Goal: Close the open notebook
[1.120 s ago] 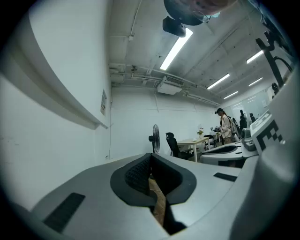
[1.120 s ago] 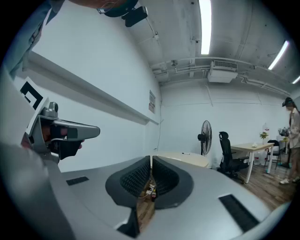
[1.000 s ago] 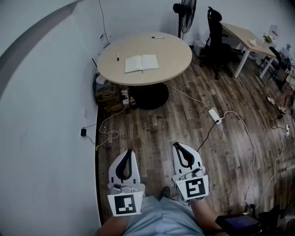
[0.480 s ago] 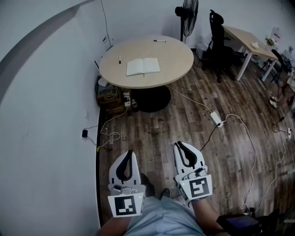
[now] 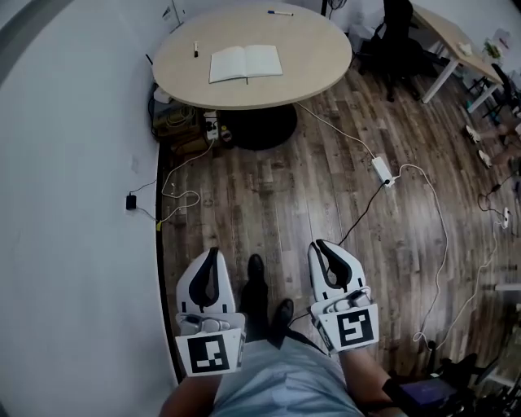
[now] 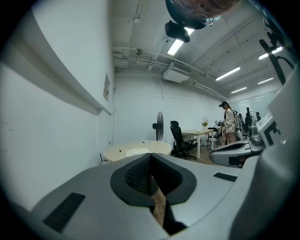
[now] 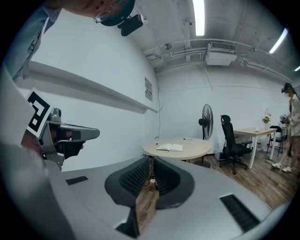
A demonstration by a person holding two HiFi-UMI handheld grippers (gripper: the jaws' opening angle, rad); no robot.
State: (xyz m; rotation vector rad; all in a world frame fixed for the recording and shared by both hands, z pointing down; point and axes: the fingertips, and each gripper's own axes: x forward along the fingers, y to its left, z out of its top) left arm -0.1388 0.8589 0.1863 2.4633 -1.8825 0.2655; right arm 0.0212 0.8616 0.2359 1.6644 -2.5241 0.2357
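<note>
- both clenched, nothing in them: left tool [image 5: 212, 254], right tool [image 5: 320, 245]
- notebook [image 5: 246, 63] lies open mid-surface [image 5: 317, 57], well apart straight ahead, pages spread side to side
- it sits about between them, left tool maybe slightly nearer

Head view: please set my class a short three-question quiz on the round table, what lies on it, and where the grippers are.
1. True or false: the notebook on the round table lies open.
2. Where are the left gripper and the right gripper?
A. Touching the notebook
B. Over the table's edge
C. Well short of the table, above the wooden floor
3. Besides the notebook, how many small things lie on the table?

Key
1. True.
2. C.
3. Two: a marker and a pen.
</note>
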